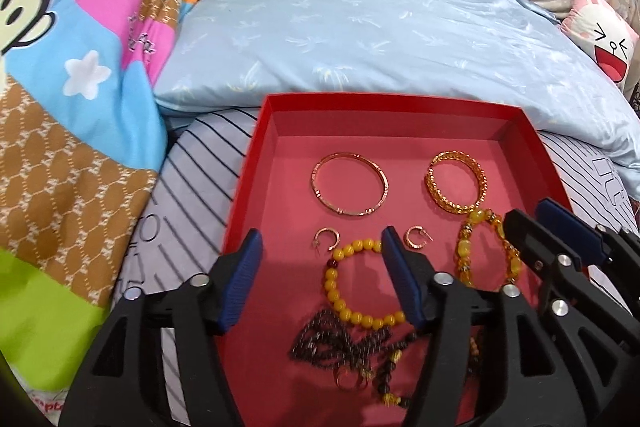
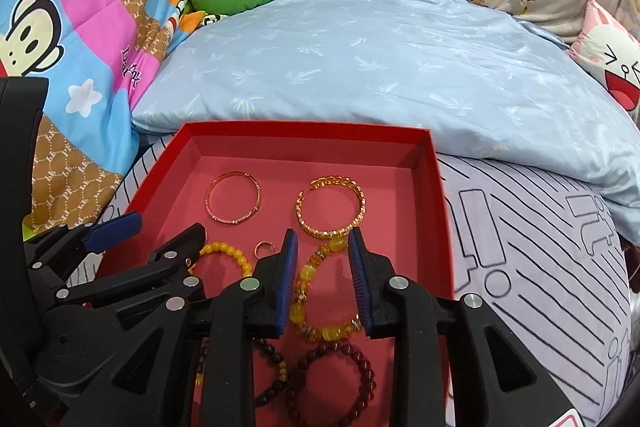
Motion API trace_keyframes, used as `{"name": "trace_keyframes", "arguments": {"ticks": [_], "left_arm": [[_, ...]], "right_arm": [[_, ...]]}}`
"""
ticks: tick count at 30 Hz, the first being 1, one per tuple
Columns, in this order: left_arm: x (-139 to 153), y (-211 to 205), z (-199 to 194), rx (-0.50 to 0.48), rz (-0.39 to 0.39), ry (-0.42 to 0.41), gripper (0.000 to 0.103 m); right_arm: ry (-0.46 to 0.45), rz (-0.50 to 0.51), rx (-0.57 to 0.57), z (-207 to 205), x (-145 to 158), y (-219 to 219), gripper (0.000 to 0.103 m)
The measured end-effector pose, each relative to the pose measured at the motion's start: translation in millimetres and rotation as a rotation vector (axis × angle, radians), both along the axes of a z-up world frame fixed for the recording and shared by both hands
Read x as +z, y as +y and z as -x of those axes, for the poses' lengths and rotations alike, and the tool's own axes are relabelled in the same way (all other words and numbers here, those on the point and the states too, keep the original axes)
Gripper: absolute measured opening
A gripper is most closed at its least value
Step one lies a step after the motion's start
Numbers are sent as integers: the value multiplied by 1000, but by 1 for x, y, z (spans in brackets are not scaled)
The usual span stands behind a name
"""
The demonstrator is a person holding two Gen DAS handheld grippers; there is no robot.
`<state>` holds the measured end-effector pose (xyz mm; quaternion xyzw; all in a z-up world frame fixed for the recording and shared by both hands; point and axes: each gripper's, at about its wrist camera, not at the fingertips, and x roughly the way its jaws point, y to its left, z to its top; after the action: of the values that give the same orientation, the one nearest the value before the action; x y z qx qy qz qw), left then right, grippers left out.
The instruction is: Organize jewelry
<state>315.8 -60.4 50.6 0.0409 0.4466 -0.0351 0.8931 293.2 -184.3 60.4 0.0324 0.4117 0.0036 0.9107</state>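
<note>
left gripper jaws wide, empty | right gripper jaws narrower — nothing held | red box

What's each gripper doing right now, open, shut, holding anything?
Left gripper: open, holding nothing; the yellow bead bracelet lies in the red box under its gap.
Right gripper: open, narrower gap, nothing gripped; the amber bead bracelet lies below.

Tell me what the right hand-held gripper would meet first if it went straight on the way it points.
Probably the amber bead bracelet lying on the red box floor: it sits between and just ahead of the open right hand-held gripper. Depth is unclear; the gold cuff lies just beyond.
</note>
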Motion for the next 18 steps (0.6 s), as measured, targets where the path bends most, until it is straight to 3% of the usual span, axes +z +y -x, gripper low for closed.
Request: {"name": "trace_keyframes", "arguments": {"ticks": [2, 4, 7, 18], "left_arm": [[5, 2, 7, 12, -8, -9, 71], [12, 4, 16, 15, 1, -17, 73], [20, 10, 31, 31, 15, -31, 80], [34, 19, 88, 55, 16, -46, 88]], "right_arm": [[-8, -2, -19, 10, 6, -3, 34], [-22, 7, -46, 21, 11, -6, 47], [-46, 10, -72, 39, 21, -10, 57], [-70, -23, -91, 96, 33, -12, 70]]}}
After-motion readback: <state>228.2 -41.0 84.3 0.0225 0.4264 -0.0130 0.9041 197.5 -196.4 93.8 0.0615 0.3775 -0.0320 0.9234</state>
